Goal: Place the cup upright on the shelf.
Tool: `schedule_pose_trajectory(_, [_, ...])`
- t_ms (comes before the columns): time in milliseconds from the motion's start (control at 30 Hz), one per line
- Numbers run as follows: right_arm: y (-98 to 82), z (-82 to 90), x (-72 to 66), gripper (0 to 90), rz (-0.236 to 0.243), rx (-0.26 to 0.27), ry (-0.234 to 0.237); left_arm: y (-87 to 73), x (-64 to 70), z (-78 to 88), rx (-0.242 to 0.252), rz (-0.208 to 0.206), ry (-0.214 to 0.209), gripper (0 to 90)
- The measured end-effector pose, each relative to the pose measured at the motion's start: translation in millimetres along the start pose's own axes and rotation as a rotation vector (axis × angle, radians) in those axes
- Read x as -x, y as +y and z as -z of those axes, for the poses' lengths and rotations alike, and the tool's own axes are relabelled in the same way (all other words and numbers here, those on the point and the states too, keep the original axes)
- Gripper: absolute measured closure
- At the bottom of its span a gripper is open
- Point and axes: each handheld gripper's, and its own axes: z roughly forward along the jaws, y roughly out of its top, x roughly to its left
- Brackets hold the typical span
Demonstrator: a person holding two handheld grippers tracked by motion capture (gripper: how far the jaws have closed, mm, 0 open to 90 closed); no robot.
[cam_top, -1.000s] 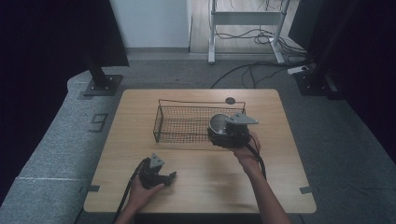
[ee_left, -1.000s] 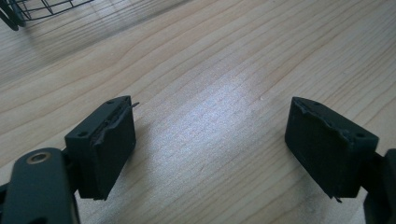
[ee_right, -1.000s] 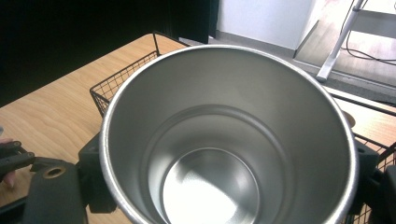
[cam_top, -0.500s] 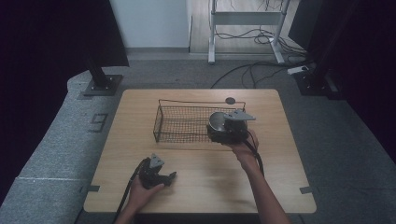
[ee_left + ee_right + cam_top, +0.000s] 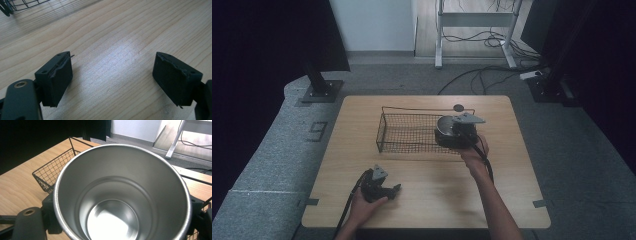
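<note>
A shiny steel cup (image 5: 120, 195), open end toward the camera and nothing inside, sits between my right gripper's black pads (image 5: 51, 217). From above, my right gripper (image 5: 448, 134) is shut on the cup (image 5: 443, 125) and holds it over the right end of a black wire basket (image 5: 404, 132). My left gripper (image 5: 394, 189) rests low at the table's front left, held by a hand. In the left gripper view its jaws stand wide open (image 5: 112, 80) over bare wood, with nothing between them.
The wooden table (image 5: 432, 200) has free room in front of the basket and to its left. A small dark disc (image 5: 458, 107) lies behind the basket. Cables and a metal stand (image 5: 472, 20) are on the floor beyond the table. A basket corner (image 5: 17, 5) shows far off.
My right gripper with the cup has shifted slightly left and away from me over the basket's right end. The left gripper has stayed put.
</note>
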Motion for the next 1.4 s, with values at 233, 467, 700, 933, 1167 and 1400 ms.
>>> schedule_pose_trajectory(233, [4.1, -5.3, 2.7, 18.2, -0.001, -0.008, -0.006, 0.0, 0.0, 0.0, 0.0, 0.0, 0.0, 16.3])
schedule_pose_trajectory(467, [7.5, -11.8, 4.8, 18.2, -0.001, -0.016, -0.009, 0.0, 0.0, 0.0, 0.0, 0.001, 0.0, 16.3])
schedule_pose_trajectory(700, [9.8, -19.9, 10.8, 18.2, -0.014, -0.032, -0.02, 0.0, 0.0, 0.0, 0.0, 0.001, 0.0, 16.3])
schedule_pose_trajectory(933, [14.0, -26.5, 15.8, 18.2, -0.022, -0.044, -0.028, 0.0, 0.0, -0.1, 0.001, 0.001, 0.0, 16.3])
schedule_pose_trajectory(1167, [17.3, -35.5, 21.7, 18.2, -0.023, -0.062, -0.047, 0.0, 0.0, -0.3, 0.003, 0.001, 0.0, 16.3])
schedule_pose_trajectory(1400, [20.1, -42.6, 26.6, 18.2, -0.039, -0.067, -0.055, 0.0, 0.0, -0.2, 0.002, 0.0, 0.0, 16.1])
